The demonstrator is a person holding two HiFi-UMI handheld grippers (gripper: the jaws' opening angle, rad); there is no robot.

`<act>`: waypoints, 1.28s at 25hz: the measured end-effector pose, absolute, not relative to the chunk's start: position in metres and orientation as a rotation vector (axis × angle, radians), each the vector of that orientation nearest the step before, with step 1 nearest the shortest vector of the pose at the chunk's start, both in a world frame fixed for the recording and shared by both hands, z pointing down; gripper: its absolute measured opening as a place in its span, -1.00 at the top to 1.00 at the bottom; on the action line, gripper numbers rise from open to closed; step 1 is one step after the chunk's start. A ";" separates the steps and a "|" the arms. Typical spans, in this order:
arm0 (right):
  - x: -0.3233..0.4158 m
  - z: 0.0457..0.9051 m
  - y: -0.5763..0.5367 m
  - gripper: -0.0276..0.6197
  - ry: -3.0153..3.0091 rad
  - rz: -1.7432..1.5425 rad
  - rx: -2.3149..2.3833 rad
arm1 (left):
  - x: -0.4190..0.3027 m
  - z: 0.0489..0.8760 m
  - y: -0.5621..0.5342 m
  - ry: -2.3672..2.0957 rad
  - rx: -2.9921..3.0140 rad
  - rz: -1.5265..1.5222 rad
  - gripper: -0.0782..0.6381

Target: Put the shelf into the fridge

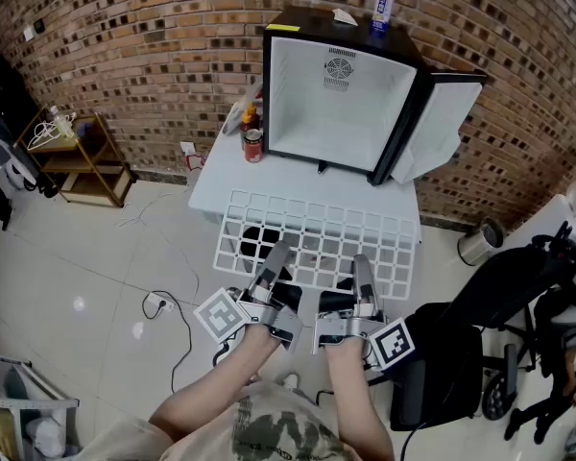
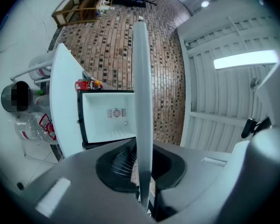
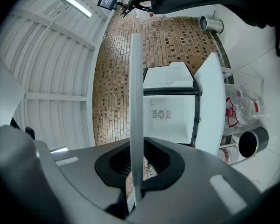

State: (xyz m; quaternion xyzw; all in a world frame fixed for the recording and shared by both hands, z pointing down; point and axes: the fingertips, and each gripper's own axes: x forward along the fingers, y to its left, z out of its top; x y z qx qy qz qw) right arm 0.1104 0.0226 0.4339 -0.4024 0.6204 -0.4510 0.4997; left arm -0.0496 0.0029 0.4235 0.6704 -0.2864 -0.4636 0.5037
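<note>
Left tongs [image 1: 279, 252], right tongs [image 1: 361, 263] clamping shelf [image 1: 319, 227], near edge hidden

We see the white wire-grid shelf [image 1: 317, 243] held roughly level by its near edge, in front of the fridge [image 1: 341, 113], reaching out past the tabletop [image 1: 221, 176]. The fridge stands upright, black outside, white inside, its door open to the right.

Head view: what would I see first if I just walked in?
Probably the white wire shelf, held at its near edge by the left tongs and right tongs, both shut on it. Behind it, the empty mini fridge stands on a white table, door open to the right.
</note>
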 end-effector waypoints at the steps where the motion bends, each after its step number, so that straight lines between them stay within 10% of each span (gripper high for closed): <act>1: 0.113 0.434 0.023 0.83 1.500 -1.091 -0.974 | -0.047 0.423 0.004 -0.692 1.619 -1.118 0.76; 32: 0.150 0.439 -0.026 0.83 1.538 -1.122 -0.938 | -0.010 0.427 -0.039 -0.738 1.599 -1.163 0.76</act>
